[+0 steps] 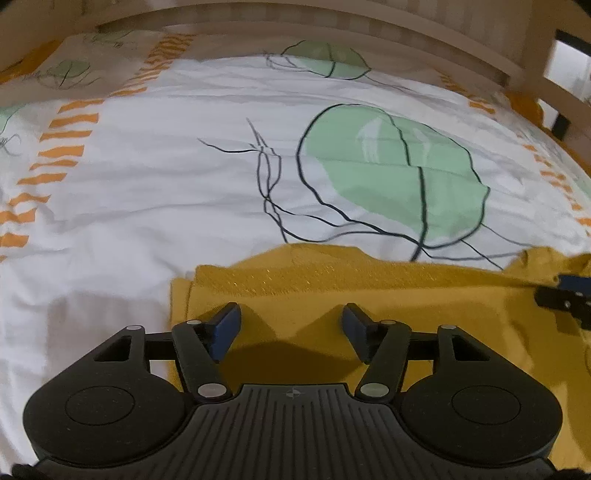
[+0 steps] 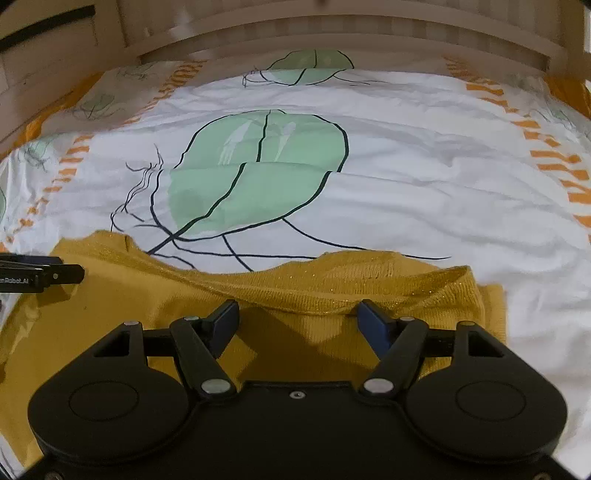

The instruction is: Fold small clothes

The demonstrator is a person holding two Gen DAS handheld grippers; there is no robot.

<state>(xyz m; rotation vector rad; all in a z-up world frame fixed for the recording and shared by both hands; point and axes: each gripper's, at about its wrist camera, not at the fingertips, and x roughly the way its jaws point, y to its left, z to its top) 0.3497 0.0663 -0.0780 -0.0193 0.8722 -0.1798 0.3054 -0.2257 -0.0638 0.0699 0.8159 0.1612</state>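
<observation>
A mustard-yellow knitted garment (image 1: 332,288) lies folded on the bed, its far edge doubled over. My left gripper (image 1: 291,325) hovers open just above its left part, nothing between the blue pads. The same garment (image 2: 303,288) shows in the right wrist view with a rumpled far edge. My right gripper (image 2: 297,321) is open above its right part, empty. Each gripper's tip shows in the other's view, the right one at the right edge (image 1: 565,299) and the left one at the left edge (image 2: 40,275).
The bed is covered by a white duvet (image 1: 147,221) with green leaf prints and orange striped borders. A wooden slatted headboard (image 2: 332,33) runs along the far side. A wooden rail (image 1: 535,55) stands at the far right.
</observation>
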